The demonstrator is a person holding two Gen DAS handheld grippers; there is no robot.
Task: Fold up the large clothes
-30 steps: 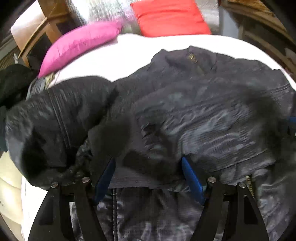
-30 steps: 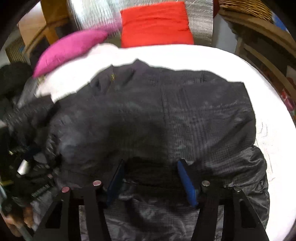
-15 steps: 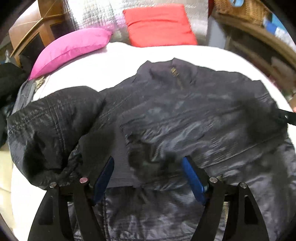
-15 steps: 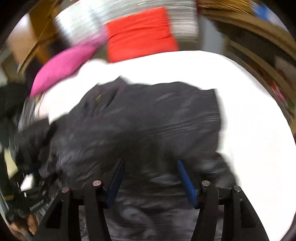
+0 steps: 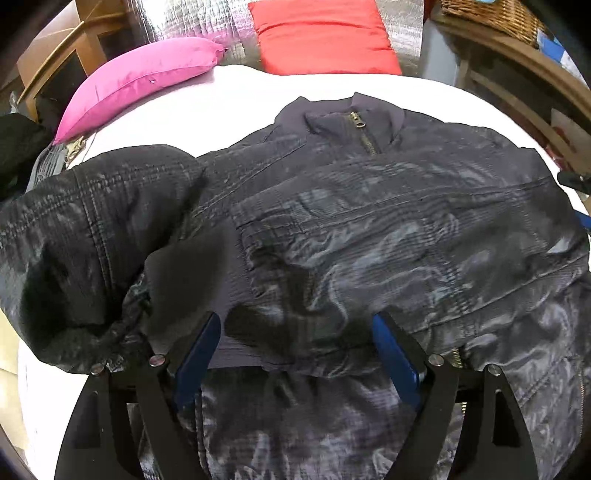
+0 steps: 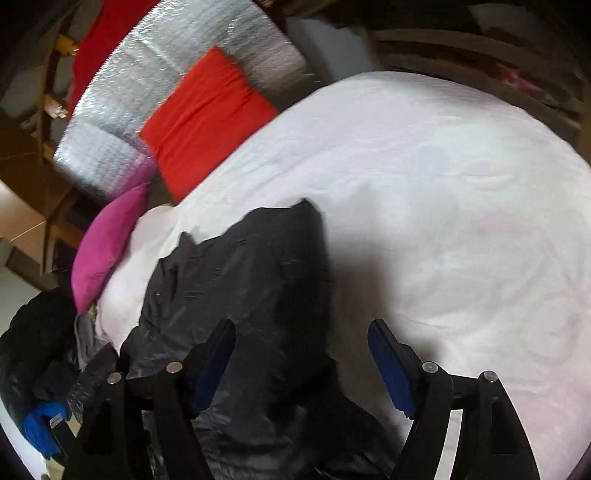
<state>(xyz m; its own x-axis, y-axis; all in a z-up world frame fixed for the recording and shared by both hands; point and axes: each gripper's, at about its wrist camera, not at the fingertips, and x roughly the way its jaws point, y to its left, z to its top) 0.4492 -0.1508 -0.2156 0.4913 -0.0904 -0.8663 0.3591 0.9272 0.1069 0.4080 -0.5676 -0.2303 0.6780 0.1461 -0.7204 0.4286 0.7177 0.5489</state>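
Both the left claw [image 5: 295, 354] and the right claw [image 6: 301, 360] are opening, released, above the dark quilted zip-up jacket [image 5: 369, 236] spread on the white-sheeted bed [image 6: 443, 206], collar toward the pink cushion [image 5: 140, 85] and red cushion [image 5: 321, 37] at its head edge.

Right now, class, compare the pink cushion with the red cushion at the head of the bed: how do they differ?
The pink cushion is plump and lies slanted on the white bed cover; the red cushion is flatter, squarer and leans against the silver quilted panel. The pink one sits left, the red one right. Both are plain and single-coloured.
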